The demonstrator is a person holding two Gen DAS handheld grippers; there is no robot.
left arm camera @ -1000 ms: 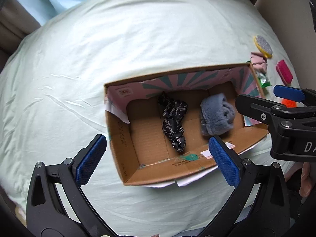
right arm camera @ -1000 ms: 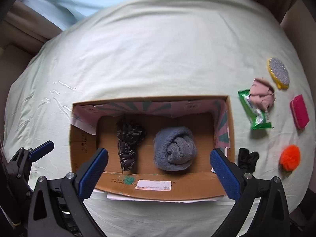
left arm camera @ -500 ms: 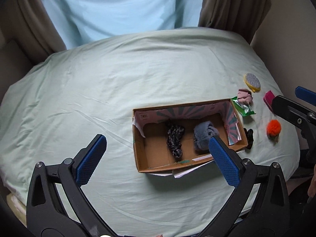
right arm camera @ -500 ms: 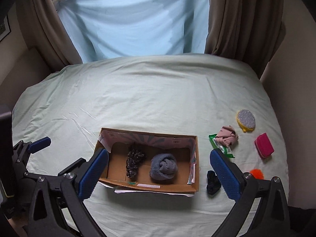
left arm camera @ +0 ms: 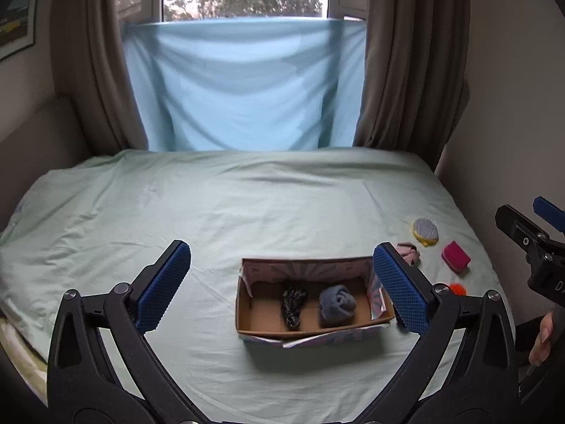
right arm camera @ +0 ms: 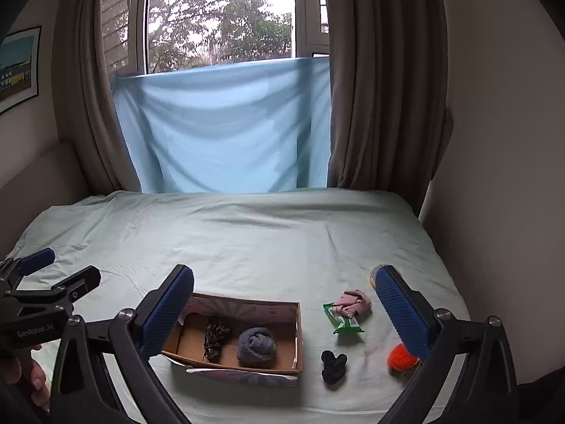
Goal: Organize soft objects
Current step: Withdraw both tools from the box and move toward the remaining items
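Observation:
An open cardboard box lies on the pale green bed. Inside it are a black patterned cloth and a rolled grey towel. Right of the box lie a black fabric piece, a pink cloth on a green wipes pack, an orange pompom, a pink sponge and a yellow-grey sponge. My left gripper and right gripper both hang open and empty, well back from the box.
The bed sheet stretches wide behind and left of the box. A blue cloth hangs over the window between brown curtains. A wall borders the bed on the right. A hand holds the right gripper.
Both grippers have pulled back and risen away from the box, which now looks small and far. The whole bed and window have come into view. The objects have not moved.

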